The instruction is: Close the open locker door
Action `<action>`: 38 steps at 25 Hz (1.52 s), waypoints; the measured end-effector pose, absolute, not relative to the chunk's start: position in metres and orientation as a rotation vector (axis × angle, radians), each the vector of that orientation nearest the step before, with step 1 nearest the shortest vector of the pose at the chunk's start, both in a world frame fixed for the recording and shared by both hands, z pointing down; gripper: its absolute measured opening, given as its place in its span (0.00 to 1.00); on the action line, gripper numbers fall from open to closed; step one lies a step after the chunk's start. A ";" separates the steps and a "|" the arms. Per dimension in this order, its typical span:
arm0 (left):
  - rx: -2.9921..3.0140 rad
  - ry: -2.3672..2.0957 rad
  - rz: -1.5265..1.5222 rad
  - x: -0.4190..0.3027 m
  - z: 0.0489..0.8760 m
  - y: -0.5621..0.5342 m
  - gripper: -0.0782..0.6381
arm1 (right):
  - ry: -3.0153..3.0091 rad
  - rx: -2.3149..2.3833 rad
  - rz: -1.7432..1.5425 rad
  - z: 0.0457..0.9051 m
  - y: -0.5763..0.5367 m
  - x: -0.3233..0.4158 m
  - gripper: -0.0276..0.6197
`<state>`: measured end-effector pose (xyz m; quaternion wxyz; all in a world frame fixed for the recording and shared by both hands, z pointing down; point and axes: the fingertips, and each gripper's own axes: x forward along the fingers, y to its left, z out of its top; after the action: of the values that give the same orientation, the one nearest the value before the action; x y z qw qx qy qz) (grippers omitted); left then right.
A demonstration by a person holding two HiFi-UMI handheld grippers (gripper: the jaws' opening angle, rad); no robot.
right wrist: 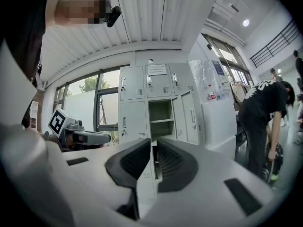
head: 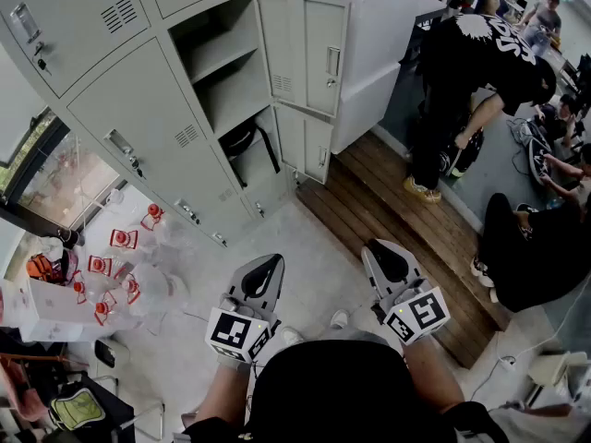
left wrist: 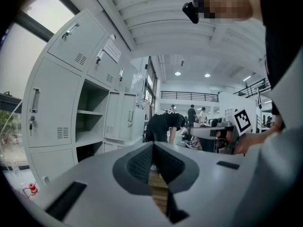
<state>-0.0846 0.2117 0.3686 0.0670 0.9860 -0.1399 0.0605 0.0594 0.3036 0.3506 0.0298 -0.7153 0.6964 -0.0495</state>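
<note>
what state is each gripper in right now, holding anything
left gripper: closed, holding nothing
right gripper: closed, holding nothing

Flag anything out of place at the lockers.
Two locker doors hang open, the upper door and the lower door, while the neighbouring door is shut. A dark bag shows in the lower compartment.

Workshop hall, grey steel lockers (head: 148, 118), mezzanine railing (left wrist: 189, 96), ribbed ceiling (right wrist: 142, 13)
</note>
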 end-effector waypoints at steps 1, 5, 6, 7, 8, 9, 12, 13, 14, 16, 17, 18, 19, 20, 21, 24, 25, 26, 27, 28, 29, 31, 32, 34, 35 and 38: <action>2.976 -0.425 0.184 -0.080 0.369 0.213 0.14 | 2.147 -2.203 -0.150 0.350 0.304 0.064 0.13; 2.976 -0.444 0.205 -0.063 0.373 0.214 0.14 | 2.152 -2.188 -0.148 0.351 0.304 0.083 0.13; 2.973 -0.450 0.210 -0.059 0.373 0.214 0.14 | 2.154 -2.183 -0.153 0.353 0.304 0.087 0.13; 2.970 -0.455 0.215 -0.055 0.374 0.214 0.14 | 2.158 -2.177 -0.157 0.354 0.303 0.091 0.13; 2.967 -0.458 0.217 -0.050 0.374 0.213 0.14 | 2.162 -2.170 -0.159 0.355 0.303 0.095 0.13; 2.964 -0.462 0.219 -0.044 0.373 0.213 0.14 | 2.165 -2.160 -0.161 0.355 0.302 0.099 0.13; 2.969 -0.474 0.231 -0.028 0.372 0.212 0.14 | 2.161 -2.107 -0.169 0.353 0.302 0.112 0.13; 2.973 -0.480 0.236 -0.023 0.372 0.213 0.14 | 2.159 -2.086 -0.172 0.354 0.302 0.117 0.13; 2.977 -0.487 0.243 -0.017 0.372 0.213 0.14 | 2.158 -2.067 -0.177 0.354 0.303 0.123 0.13; 2.981 -0.504 0.258 -0.007 0.375 0.214 0.14 | 2.161 -2.041 -0.187 0.357 0.303 0.134 0.13; 2.981 -0.511 0.265 -0.003 0.376 0.214 0.14 | 2.159 -2.032 -0.193 0.358 0.303 0.139 0.13; 2.980 -0.517 0.271 0.001 0.378 0.214 0.14 | 2.155 -2.025 -0.197 0.359 0.303 0.144 0.13; 2.978 -0.523 0.278 0.004 0.380 0.214 0.14 | 2.149 -2.016 -0.201 0.359 0.302 0.149 0.13; 2.975 -0.527 0.287 0.007 0.382 0.214 0.14 | 2.145 -2.007 -0.204 0.359 0.300 0.153 0.13; 2.971 -0.529 0.296 0.008 0.384 0.213 0.14 | 2.142 -2.001 -0.208 0.359 0.298 0.156 0.13; 2.950 -0.538 0.315 0.011 0.390 0.206 0.14 | 2.145 -1.996 -0.237 0.364 0.284 0.161 0.13; 2.944 -0.541 0.315 0.012 0.391 0.200 0.14 | 2.149 -1.995 -0.246 0.366 0.278 0.162 0.13; 2.941 -0.544 0.314 0.012 0.393 0.194 0.14 | 2.153 -1.994 -0.251 0.368 0.272 0.162 0.13; 2.938 -0.545 0.312 0.012 0.394 0.186 0.14 | 2.157 -1.996 -0.255 0.370 0.264 0.162 0.13; 2.936 -0.546 0.311 0.012 0.396 0.178 0.14 | 2.159 -1.998 -0.257 0.371 0.257 0.162 0.13; 2.934 -0.544 0.310 0.012 0.398 0.169 0.14 | 2.159 -2.001 -0.259 0.373 0.248 0.161 0.13; 2.931 -0.530 0.310 0.012 0.402 0.150 0.14 | 2.159 -2.011 -0.263 0.375 0.228 0.159 0.13; 2.929 -0.519 0.311 0.012 0.404 0.140 0.14 | 2.158 -2.018 -0.267 0.377 0.217 0.158 0.13; 2.928 -0.496 0.312 0.010 0.407 0.115 0.14 | 2.159 -2.031 -0.274 0.379 0.193 0.153 0.13; 2.928 -0.486 0.311 0.008 0.408 0.101 0.14 | 2.162 -2.036 -0.278 0.380 0.179 0.149 0.13; 2.930 -0.452 0.311 0.003 0.411 0.062 0.14 | 2.168 -2.059 -0.285 0.383 0.141 0.138 0.13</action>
<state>0.0025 0.0618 0.4115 0.0804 0.9797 -0.1513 0.1040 0.1385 0.1407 0.3835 0.0691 -0.6839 0.7201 -0.0947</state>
